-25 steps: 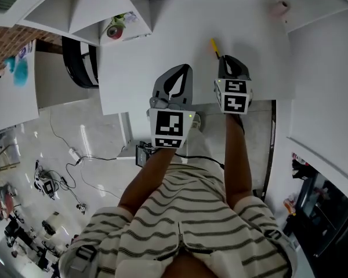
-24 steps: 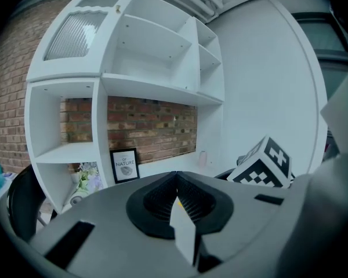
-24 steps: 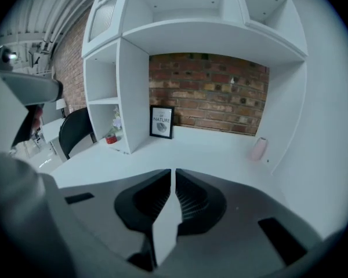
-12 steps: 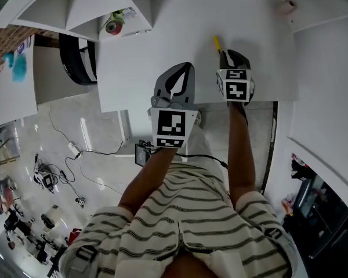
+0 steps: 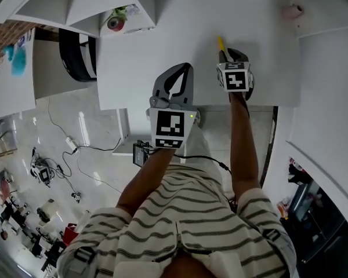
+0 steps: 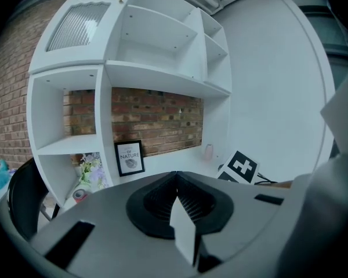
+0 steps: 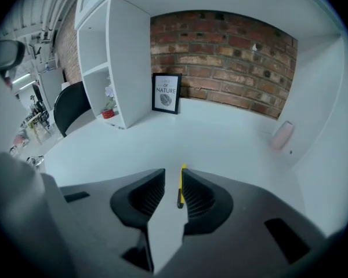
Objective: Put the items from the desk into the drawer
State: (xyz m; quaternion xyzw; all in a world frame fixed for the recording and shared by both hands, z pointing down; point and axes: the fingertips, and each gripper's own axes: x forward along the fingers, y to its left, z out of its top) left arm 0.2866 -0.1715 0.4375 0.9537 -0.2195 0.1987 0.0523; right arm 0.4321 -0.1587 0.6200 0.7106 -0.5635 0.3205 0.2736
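Right gripper view: right gripper (image 7: 173,175) jaws stand apart around a slim yellow pen (image 7: 180,185) on the white counter (image 7: 220,141); left gripper (image 6: 175,177) is closed, empty.

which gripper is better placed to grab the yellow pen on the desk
Right. The right gripper has its jaws apart with the yellow pen lying between them on the desk. The left gripper is shut and aimed at the shelves, away from the pen.

Near end of yellow pen (image 5: 221,43) hidden under right gripper (image 5: 231,56).
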